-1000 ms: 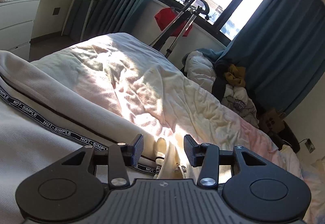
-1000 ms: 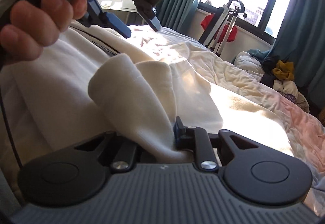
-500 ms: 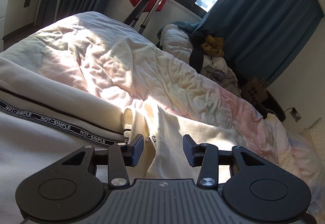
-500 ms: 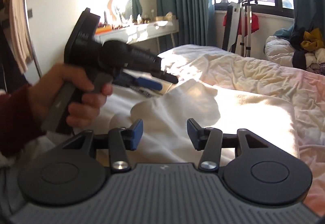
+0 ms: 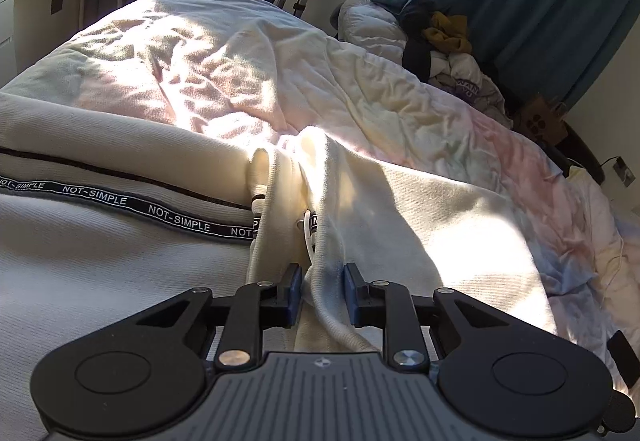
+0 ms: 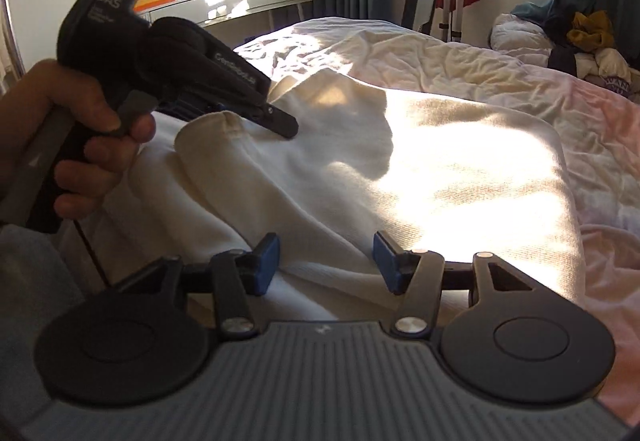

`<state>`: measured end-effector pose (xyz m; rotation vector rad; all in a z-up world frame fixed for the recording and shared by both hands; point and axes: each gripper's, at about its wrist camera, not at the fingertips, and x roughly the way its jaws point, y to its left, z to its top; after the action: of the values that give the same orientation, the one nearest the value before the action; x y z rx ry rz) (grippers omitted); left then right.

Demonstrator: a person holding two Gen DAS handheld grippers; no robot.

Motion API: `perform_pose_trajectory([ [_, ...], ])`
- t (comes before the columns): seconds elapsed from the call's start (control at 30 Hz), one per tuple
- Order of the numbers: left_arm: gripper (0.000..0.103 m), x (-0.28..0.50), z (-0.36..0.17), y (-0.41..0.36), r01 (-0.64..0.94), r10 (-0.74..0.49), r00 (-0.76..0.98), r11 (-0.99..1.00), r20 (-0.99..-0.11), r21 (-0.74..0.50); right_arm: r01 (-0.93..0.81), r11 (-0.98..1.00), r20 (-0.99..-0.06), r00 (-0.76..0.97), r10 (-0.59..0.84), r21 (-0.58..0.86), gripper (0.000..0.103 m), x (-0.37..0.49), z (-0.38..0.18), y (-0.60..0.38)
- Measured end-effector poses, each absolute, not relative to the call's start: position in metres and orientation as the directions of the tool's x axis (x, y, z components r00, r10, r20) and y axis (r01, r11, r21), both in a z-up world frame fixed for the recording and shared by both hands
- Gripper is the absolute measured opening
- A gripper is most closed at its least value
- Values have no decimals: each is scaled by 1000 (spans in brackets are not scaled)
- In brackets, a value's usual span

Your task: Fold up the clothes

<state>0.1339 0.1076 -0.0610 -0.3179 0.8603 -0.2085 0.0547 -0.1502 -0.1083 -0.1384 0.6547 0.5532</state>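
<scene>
Landmark for all positions: the cream garment [image 5: 420, 225], spread on the rumpled bed cover [image 5: 248, 73].

On the garment's left side, the black tape reading NOT-SIMPLE [image 5: 132, 203] runs across the fabric toward its bunched middle, where a white drawcord [image 5: 308, 237] hangs out of the gather.

Your left gripper [image 5: 319, 291] sits at the near end of that gather. A thick fold of the cream cloth lies between the blue pads; the jaws have just been closing on it, and both pads appear to meet the fold, so you are grasping the garment there. From the right wrist camera, your left hand [image 6: 80, 145] is wrapped round that tool's handle at the garment's left edge, its black finger tip [image 6: 280, 123] resting on the raised fold.

Your right gripper [image 6: 326, 261] hovers over the garment's near edge, released: the jaws have just been opening, the blue pads stand well apart, and the cloth below passes between them untouched by either pad.

Beyond the garment's far right corner, a pile of clothes [image 6: 580, 41] lies against the teal curtain [image 5: 540, 1].
</scene>
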Motion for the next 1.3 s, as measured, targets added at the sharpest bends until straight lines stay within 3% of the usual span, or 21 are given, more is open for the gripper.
perform_pose_trajectory([
  [0.2,25,135,-61,108,56,-318,633,928,-706,-368,-571,821,-591,669,452,-19,55,49,-109,-137],
  [0.37,31,131,-60,102,87,-321,640,933,-698,-350,-558,829,-578,685,444,-25,51,53,-113,-139],
  [0.4,32,131,-60,101,93,-323,640,933,-697,-347,-560,828,-577,686,443,-30,47,52,-113,-139],
  [0.47,31,129,-58,102,99,-332,644,930,-690,-355,-566,824,-577,678,456,-14,32,54,-109,-142],
  [0.5,31,128,-58,104,101,-339,647,926,-683,-364,-559,829,-570,676,467,16,19,55,-106,-147],
  [0.53,28,127,-58,106,101,-353,646,918,-677,-383,-546,836,-565,673,477,55,14,57,-103,-152],
  [0.63,22,123,-58,114,96,-400,640,889,-656,-448,-536,837,-543,672,504,114,12,55,-94,-161],
  [0.83,18,101,-45,127,78,-436,655,851,-617,-520,-569,821,-516,690,507,45,12,29,-81,-159],
  [1.1,19,108,-65,116,42,-354,621,906,-700,-420,-564,824,-600,639,482,61,13,40,-103,-150],
  [1.3,24,107,-68,118,22,-341,625,907,-702,-421,-542,803,-480,652,588,248,16,39,-74,-181],
])
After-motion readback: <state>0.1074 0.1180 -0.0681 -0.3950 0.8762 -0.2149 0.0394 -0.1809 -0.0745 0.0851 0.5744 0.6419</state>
